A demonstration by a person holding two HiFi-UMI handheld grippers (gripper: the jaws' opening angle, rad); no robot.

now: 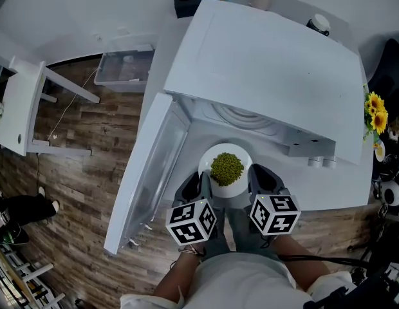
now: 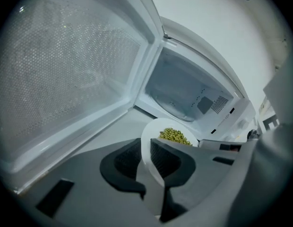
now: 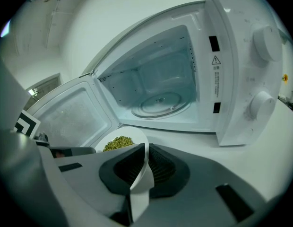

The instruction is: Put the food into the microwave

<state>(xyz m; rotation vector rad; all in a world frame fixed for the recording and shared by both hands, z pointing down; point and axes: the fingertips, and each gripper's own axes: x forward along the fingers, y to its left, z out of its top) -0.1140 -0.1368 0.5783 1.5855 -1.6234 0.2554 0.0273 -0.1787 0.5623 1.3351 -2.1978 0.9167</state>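
A white plate [image 1: 212,161] heaped with green beans [image 1: 226,167] hangs just in front of the open white microwave [image 1: 264,63]. My left gripper [image 1: 198,187] is shut on the plate's left rim and my right gripper [image 1: 256,179] is shut on its right rim. In the left gripper view the plate [image 2: 149,143] stands edge-on between the dark pads, beans [image 2: 174,135] beyond. The right gripper view shows the plate [image 3: 142,167] pinched the same way, the beans [image 3: 118,143] at left, and the glass turntable [image 3: 160,103] inside the cavity.
The microwave door [image 1: 145,179] swings open to the left. Two knobs [image 3: 267,44] sit on the panel at right. The microwave stands on a white counter [image 1: 351,188]. Sunflowers [image 1: 374,111] are at the right edge, a white table [image 1: 22,105] and a clear bin [image 1: 122,66] on the wooden floor at left.
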